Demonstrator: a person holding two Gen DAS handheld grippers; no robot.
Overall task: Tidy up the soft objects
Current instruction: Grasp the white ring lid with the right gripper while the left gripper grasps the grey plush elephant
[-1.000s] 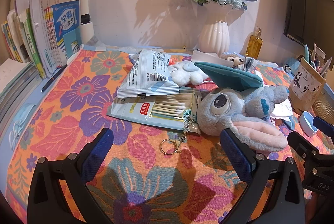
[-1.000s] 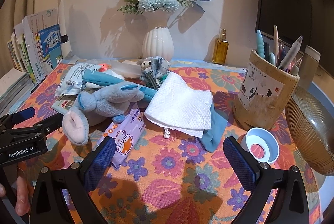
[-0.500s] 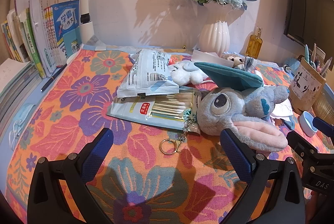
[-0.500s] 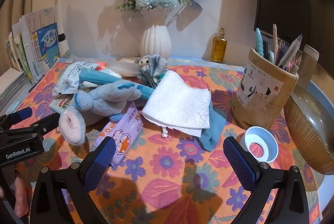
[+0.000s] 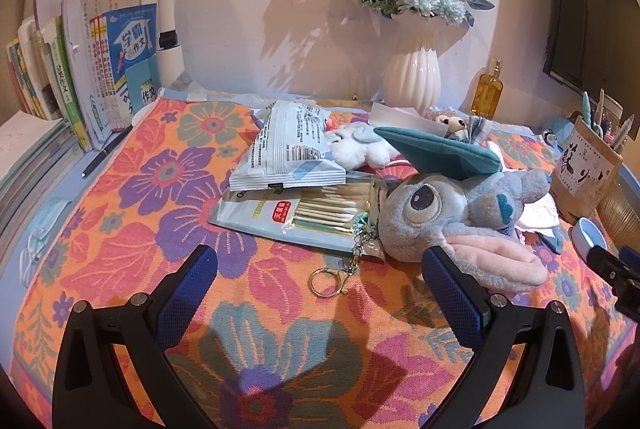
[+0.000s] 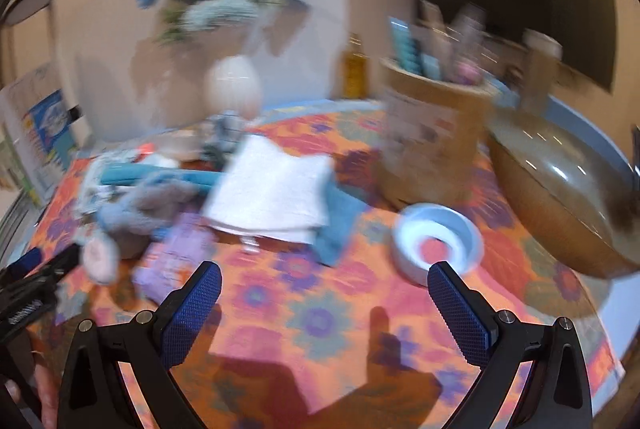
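While nothing is yet gripped, both tools are held low over the flower-patterned orange cloth on the table (image 5: 132, 213), apparently so that the heap of soft things can be surveyed before one is chosen. The left gripper (image 5: 320, 281) is seen with its blue-padded fingers (image 5: 188, 285) spread wide and empty, just short of the grey-blue plush toy with a big stitched eye and pink ear (image 5: 452, 217). The right gripper (image 6: 324, 293) is likewise spread and empty; its view is badly blurred, so fine detail there cannot be told.

The soft things are piled together near the middle of the table, seemingly dumped rather than arranged. One grey-blue plush is counted, lying on its side with one teal felt flap (image 5: 436, 151) resting across it. One small white plush (image 5: 360, 149) is tucked behind it, and one tiny bear in checked cloth (image 5: 460, 123) is seen near the white ribbed vase of blue and white flowers (image 5: 412, 85). One folded white towel (image 6: 272, 189) is laid over one teal cloth (image 6: 336, 225).

Among them, probably not soft goods, are one white foil packet (image 5: 288, 149) stacked on one clear bag of cotton swabs (image 5: 304, 213), one key ring on a chain (image 5: 328, 279), and one purple tissue pack (image 6: 176, 249). One brown pen holder (image 5: 584, 173) and one pale blue round dish (image 6: 436, 241) are kept at the right edge, likely out of the way
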